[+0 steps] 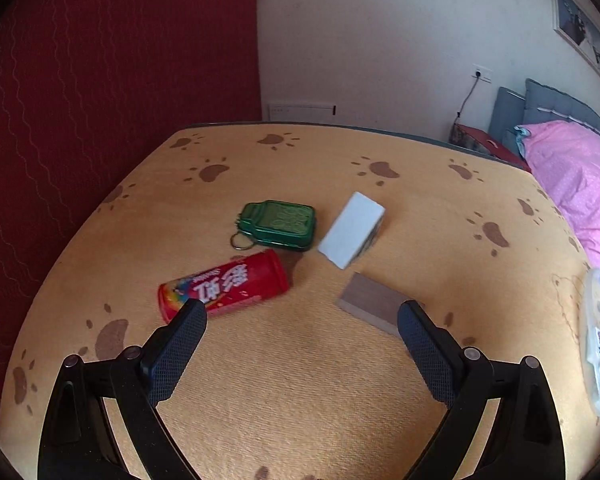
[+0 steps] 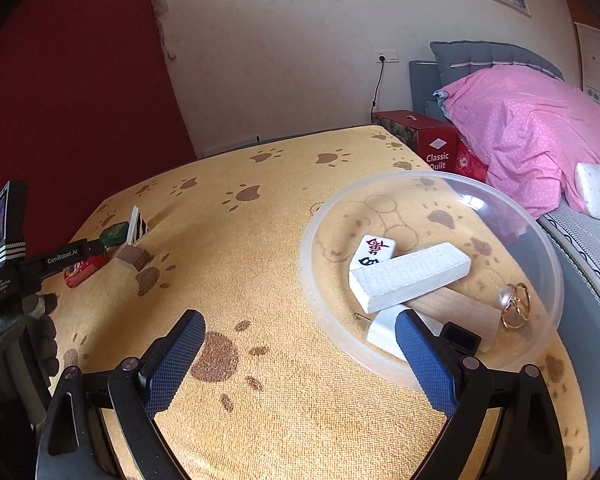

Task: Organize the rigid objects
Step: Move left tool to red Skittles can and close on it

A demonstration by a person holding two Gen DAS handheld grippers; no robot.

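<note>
Bedroom; worktop (image 1: 300, 380) under paw-print cloth. Unsorted, grouped near left hand-held gripper (image 1: 302, 322), fingers spread, empty: red candy tin (image 1: 224, 286), green case (image 1: 278, 224), white block (image 1: 352, 230), brown block (image 1: 374, 302). Sorted: mahjong tile (image 2: 374, 250), white bar (image 2: 410, 276), rings (image 2: 516, 306) in clear bowl (image 2: 520, 216), likely the collection point, beside right hand-held gripper (image 2: 300, 340), likewise spread, empty.

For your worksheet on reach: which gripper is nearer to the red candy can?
Left. The left gripper hovers open just before the red candy can; the right gripper sits open across the table beside the clear bowl.
</note>
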